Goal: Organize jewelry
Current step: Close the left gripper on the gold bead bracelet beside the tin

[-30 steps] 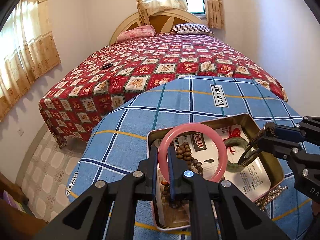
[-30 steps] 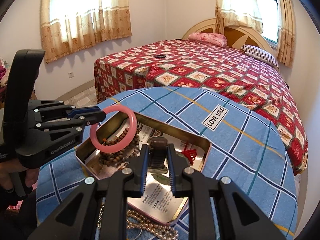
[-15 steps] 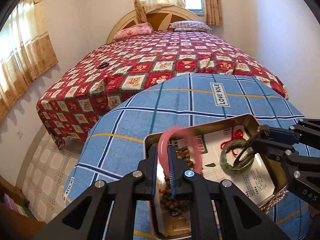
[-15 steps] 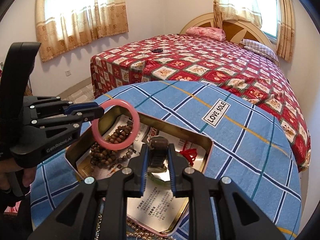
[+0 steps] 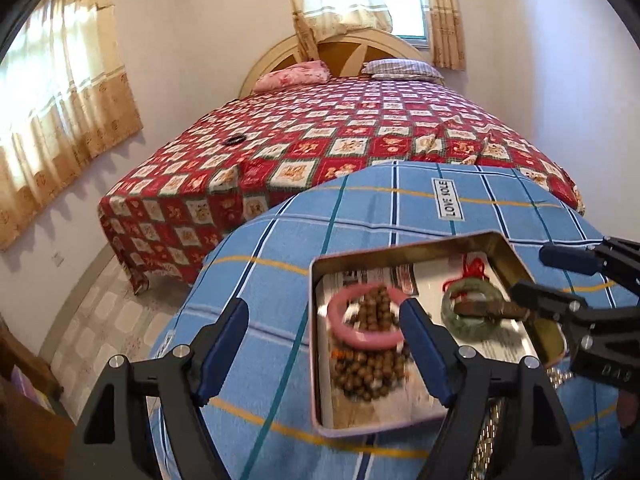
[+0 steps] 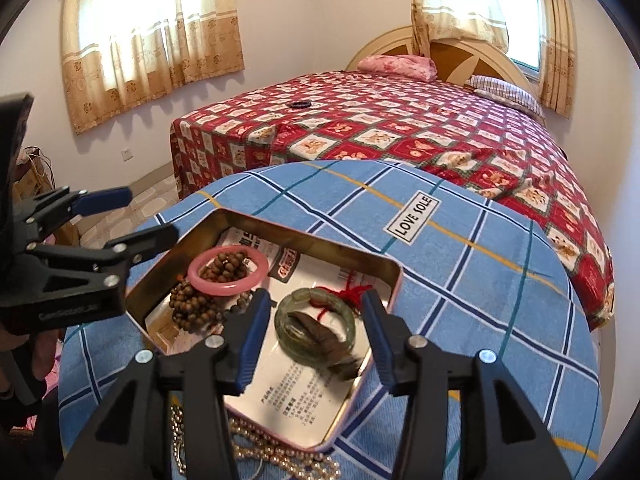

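A metal tin (image 5: 404,245) (image 6: 320,242) lies on the blue checked cloth. In it a pink bangle (image 5: 362,336) (image 6: 224,286) rests flat on brown wooden beads (image 5: 372,376) (image 6: 192,304). My left gripper (image 5: 324,344) (image 6: 132,220) hangs over the tin's left side, its jaws opening wide with nothing pressed between them. A green bangle (image 5: 452,312) (image 6: 320,294) with a red cord lies at the tin's right. A dark brown piece (image 6: 308,322), blurred, lies across it. My right gripper (image 6: 316,332) (image 5: 548,278) is opening, its fingers astride that bangle and clear of it.
A pale bead chain (image 6: 280,454) lies on the cloth (image 6: 460,280) by the tin's near edge. A bed with a red patterned quilt (image 5: 340,148) stands just beyond the round table. A person's hand (image 6: 40,354) holds the left gripper's handle.
Both grippers have opened. The pink bangle dropped from the left gripper onto the beads, and the dark piece left the right gripper and landed on the green bangle.
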Demonstrator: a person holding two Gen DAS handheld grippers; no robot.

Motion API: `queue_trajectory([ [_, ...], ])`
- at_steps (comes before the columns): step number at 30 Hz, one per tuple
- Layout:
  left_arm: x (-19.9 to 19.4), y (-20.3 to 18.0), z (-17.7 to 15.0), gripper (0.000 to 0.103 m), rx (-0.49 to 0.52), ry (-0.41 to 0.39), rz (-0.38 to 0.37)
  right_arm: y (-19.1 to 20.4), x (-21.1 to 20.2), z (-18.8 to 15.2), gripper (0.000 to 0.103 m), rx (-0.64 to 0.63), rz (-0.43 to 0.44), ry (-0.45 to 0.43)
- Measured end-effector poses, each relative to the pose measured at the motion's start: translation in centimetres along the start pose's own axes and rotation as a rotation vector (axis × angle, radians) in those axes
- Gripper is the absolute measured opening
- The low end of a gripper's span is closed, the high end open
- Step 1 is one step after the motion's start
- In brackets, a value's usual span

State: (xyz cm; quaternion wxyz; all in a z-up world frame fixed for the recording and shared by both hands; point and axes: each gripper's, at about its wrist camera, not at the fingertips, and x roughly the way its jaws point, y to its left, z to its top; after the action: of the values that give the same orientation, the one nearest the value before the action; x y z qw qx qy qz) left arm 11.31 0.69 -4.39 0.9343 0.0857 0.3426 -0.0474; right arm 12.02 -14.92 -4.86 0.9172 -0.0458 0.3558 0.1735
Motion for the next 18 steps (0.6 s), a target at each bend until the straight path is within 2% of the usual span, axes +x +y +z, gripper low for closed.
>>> queue_trajectory([
  [4, -2.1, -0.1, -2.4, 0.078, -0.012, -0.007, 0.004, -0.1, -1.4, -1.4, 0.056, 0.006, -0.016, -0.006],
  [8, -3.9, -0.4, -4.9, 0.078, -0.018, -0.003, 0.007, -0.4, -2.9, -3.1, 0.063, 0.026, -0.046, -0.010],
  [9, -4.2, -0.7, -5.7, 0.078, -0.024, 0.006, -0.010, -0.4, -3.3, -3.7, 0.063, 0.032, -0.051, -0.014],
  [18, -3.8, -4.5, -8.1, 0.078, 0.027, 0.065, -0.070, -0.3, -3.7, -8.5, 0.065, 0.037, -0.068, 0.041],
])
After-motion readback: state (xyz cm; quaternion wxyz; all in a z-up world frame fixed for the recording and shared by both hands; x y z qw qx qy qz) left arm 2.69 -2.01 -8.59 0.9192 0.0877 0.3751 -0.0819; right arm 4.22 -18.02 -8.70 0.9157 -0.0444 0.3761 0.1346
